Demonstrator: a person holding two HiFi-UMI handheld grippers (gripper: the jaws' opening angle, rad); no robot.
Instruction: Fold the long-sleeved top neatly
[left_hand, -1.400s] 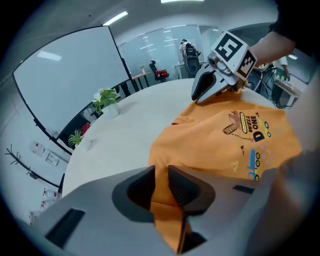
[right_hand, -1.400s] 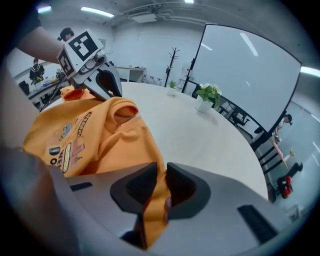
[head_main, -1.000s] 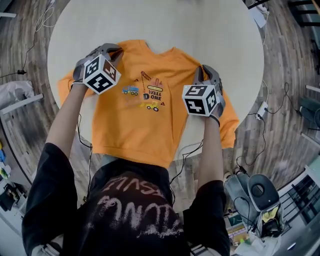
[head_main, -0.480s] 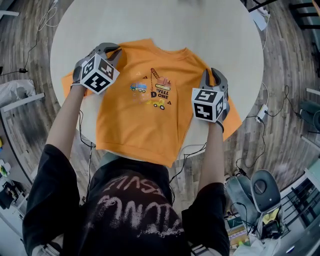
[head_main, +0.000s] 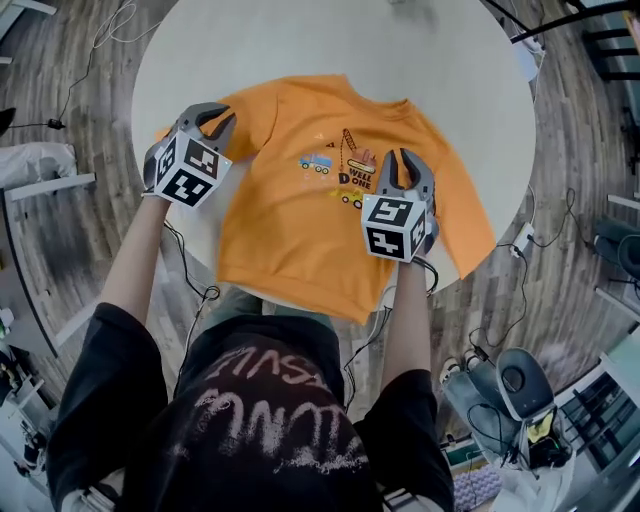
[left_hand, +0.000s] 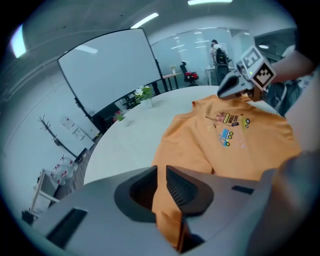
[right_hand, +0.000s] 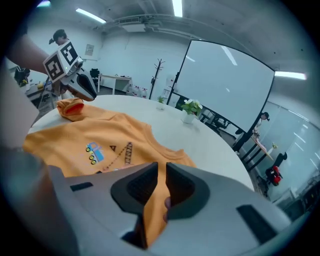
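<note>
An orange long-sleeved top (head_main: 300, 220) with a crane and truck print lies chest-up on the round white table (head_main: 330, 50). My left gripper (head_main: 213, 118) is at the top's left shoulder, where the sleeve is bunched. Its jaws are opening, with orange fabric (left_hand: 167, 220) still pinched between them. My right gripper (head_main: 400, 160) sits over the right chest beside the print. Its jaws are closing, and a fold of orange cloth (right_hand: 152, 210) is held between them. The right sleeve (head_main: 470, 235) trails toward the table's edge.
The top's hem (head_main: 300, 295) hangs over the table's near edge, against the person's body. A small potted plant (right_hand: 190, 107) stands on the far side of the table. Cables and equipment (head_main: 520, 380) lie on the wooden floor around it.
Both grippers have risen and carried the cloth along. The left sleeve, spread flat earlier, is now gathered at the left gripper. The right gripper has come inward over the chest.
</note>
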